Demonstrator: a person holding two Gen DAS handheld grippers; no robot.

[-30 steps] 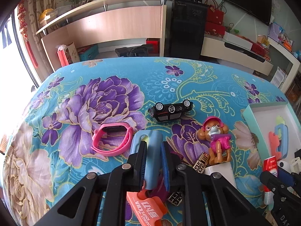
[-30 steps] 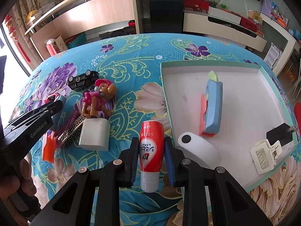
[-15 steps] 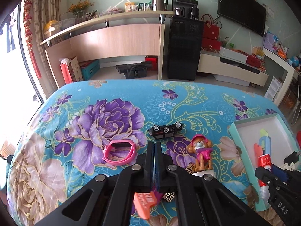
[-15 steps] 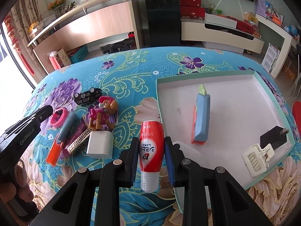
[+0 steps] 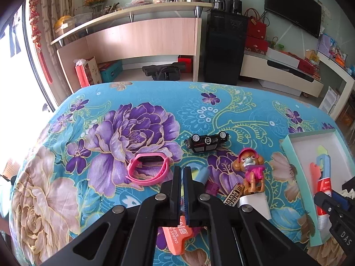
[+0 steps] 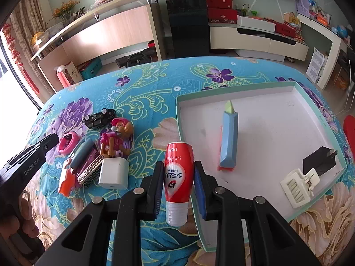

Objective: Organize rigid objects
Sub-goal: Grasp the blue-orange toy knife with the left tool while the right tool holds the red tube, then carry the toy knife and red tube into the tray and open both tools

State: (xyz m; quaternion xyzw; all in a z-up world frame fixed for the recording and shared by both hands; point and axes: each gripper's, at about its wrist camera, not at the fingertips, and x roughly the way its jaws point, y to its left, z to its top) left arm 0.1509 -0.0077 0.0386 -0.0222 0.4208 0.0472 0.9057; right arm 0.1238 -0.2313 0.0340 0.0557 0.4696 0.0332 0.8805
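Observation:
My right gripper is shut on a red bottle with a white cap, held over the near left corner of the teal-rimmed white tray. In the tray lie a blue and orange knife, a black plug and a cream hair clip. My left gripper is shut with nothing in it, above a blue knife with an orange handle that lies on the cloth. Close by are a pink wristband, a black toy car on its roof, a pup figure and a white charger cube.
A gold-patterned black bar and a small magenta piece lie among the toys. The flowered cloth falls away at the far and left edges. Shelves, a black cabinet and a low TV bench stand beyond the table.
The left jaws stood around the blue knife a second ago; now they are shut and higher, with the knife left on the cloth. The right gripper keeps the red bottle.

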